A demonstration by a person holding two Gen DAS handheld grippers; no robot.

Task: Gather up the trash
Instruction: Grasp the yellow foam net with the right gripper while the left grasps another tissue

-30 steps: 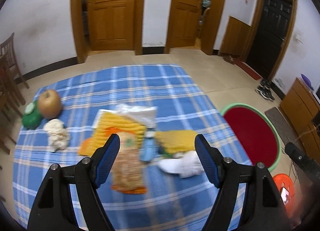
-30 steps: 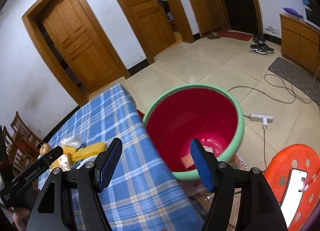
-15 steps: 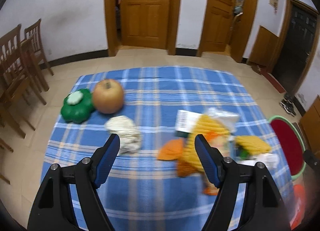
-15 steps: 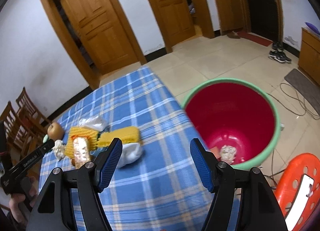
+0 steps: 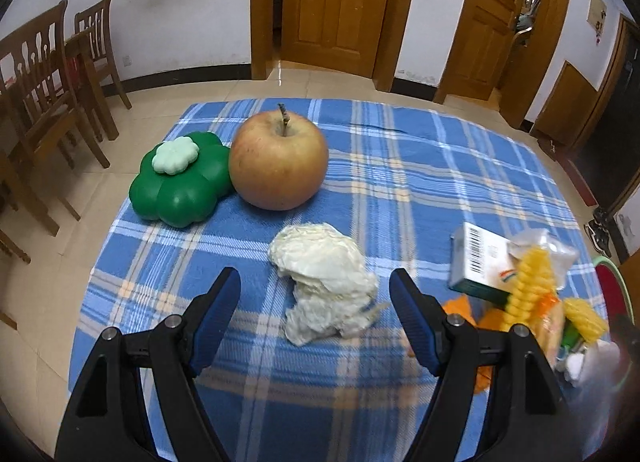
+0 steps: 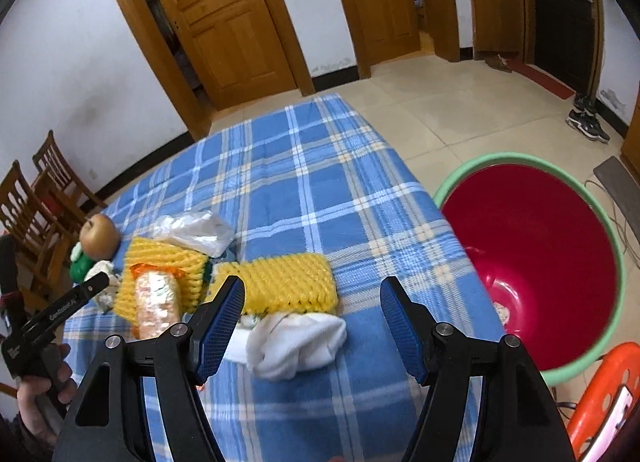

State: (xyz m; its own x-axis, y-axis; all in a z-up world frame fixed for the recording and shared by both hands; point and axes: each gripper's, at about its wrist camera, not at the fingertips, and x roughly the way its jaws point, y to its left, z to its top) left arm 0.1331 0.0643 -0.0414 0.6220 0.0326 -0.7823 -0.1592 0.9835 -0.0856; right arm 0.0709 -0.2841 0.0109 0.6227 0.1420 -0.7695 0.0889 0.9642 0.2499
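Left gripper (image 5: 314, 302) fingers apart, empty — over crumpled tissue (image 5: 324, 284); right gripper (image 6: 312, 304) likewise — over white wad (image 6: 294, 342).

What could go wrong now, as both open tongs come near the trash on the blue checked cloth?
The left tongs frame the crumpled tissue; the apple sits close behind, so overshooting may nudge it. The right tongs straddle a white wad touching the yellow foam net, which may get pinched too.
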